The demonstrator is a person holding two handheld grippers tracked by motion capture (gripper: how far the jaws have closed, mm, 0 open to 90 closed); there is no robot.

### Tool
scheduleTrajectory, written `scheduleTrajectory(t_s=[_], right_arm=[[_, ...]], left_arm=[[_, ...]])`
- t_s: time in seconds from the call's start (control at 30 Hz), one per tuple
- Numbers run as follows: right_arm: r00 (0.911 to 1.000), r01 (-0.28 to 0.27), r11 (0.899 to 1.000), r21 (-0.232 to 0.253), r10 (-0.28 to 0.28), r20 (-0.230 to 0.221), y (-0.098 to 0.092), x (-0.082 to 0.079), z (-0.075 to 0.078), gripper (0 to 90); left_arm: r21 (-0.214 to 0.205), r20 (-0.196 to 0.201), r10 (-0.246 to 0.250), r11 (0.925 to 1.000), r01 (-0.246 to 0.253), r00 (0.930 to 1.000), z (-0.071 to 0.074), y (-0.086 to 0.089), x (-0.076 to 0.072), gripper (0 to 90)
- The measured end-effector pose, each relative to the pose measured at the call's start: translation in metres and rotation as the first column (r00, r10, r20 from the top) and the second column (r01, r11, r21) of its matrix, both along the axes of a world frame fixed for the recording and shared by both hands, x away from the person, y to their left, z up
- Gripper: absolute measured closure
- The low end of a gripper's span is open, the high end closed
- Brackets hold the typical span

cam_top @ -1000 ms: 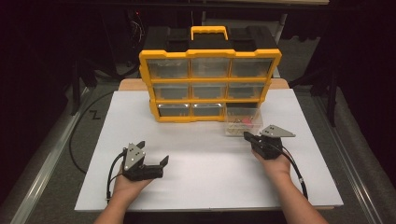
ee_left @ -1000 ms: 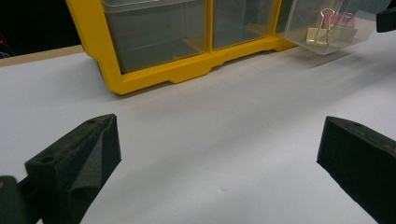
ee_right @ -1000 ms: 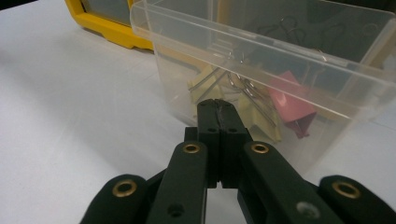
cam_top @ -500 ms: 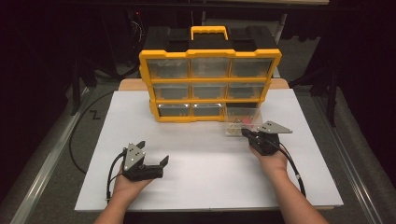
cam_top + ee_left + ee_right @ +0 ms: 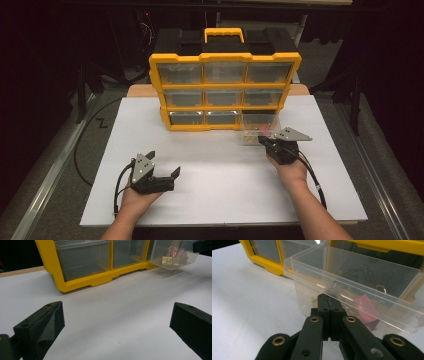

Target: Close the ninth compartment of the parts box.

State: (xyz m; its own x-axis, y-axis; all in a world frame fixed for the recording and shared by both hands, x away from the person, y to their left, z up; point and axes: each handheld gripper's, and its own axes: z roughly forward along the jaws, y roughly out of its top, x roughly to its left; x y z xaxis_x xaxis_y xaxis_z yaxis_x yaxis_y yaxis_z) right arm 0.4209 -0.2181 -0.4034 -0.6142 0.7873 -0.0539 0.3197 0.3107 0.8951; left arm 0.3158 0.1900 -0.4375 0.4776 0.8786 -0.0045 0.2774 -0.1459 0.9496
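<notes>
Jaws, high view: right gripper (image 5: 263, 141) has its jaws pressed together at the front of a clear drawer (image 5: 260, 127); left gripper (image 5: 170, 176) lies on the white table (image 5: 220, 175) with jaws spread, holding nothing.
Drawer, high view: bottom-right one of the yellow organizer (image 5: 225, 90), pulled partway out; the pinch at its front looks meant for sliding it.
Room, high view: bare table lies between the two grippers and toward the person; the table's right edge is near the right hand (image 5: 290, 172).
Left gripper view: jaws stand wide apart over bare table; the drawer (image 5: 172, 252) juts from the organizer (image 5: 100, 277) with binder clips (image 5: 172, 258) inside, well apart from these jaws.
Right gripper view: jaws shut on the drawer's (image 5: 362, 285) front wall below its rim; a pink clip (image 5: 367, 311) lies inside; open table lies left.
</notes>
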Motion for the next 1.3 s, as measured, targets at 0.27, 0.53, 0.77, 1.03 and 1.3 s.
scheduleTrajectory(t_s=[0.27,0.53,0.77,1.03,1.3], right_arm=[[0.9999,0.012,1.0,0.0,-0.012,0.001,-0.002,0.003,0.0,90.0],[0.9998,0.019,1.0,-0.003,-0.019,0.0,-0.002,0.007,0.001,90.0],[0.9996,0.029,1.0,-0.012,-0.029,0.004,0.0,0.011,0.003,90.0],[0.9992,0.039,0.999,-0.012,-0.039,0.003,0.002,0.016,0.003,90.0],[0.9988,0.049,0.999,-0.014,-0.049,0.001,0.003,0.021,0.002,90.0]], left_arm=[[0.0,0.0,-0.002,1.0,0.002,1.0,0.0,0.0,0.0,0.4],[-0.002,0.001,0.0,1.0,0.0,1.0,0.0,0.0,-0.001,0.4],[-0.008,0.001,0.001,1.0,-0.001,1.0,0.0,0.001,0.0,0.4],[-0.006,-0.002,-0.005,1.0,0.005,1.0,0.0,0.0,-0.001,0.4],[-0.009,-0.004,-0.005,0.9999,0.005,1.0,0.0,0.001,0.0,0.4]])
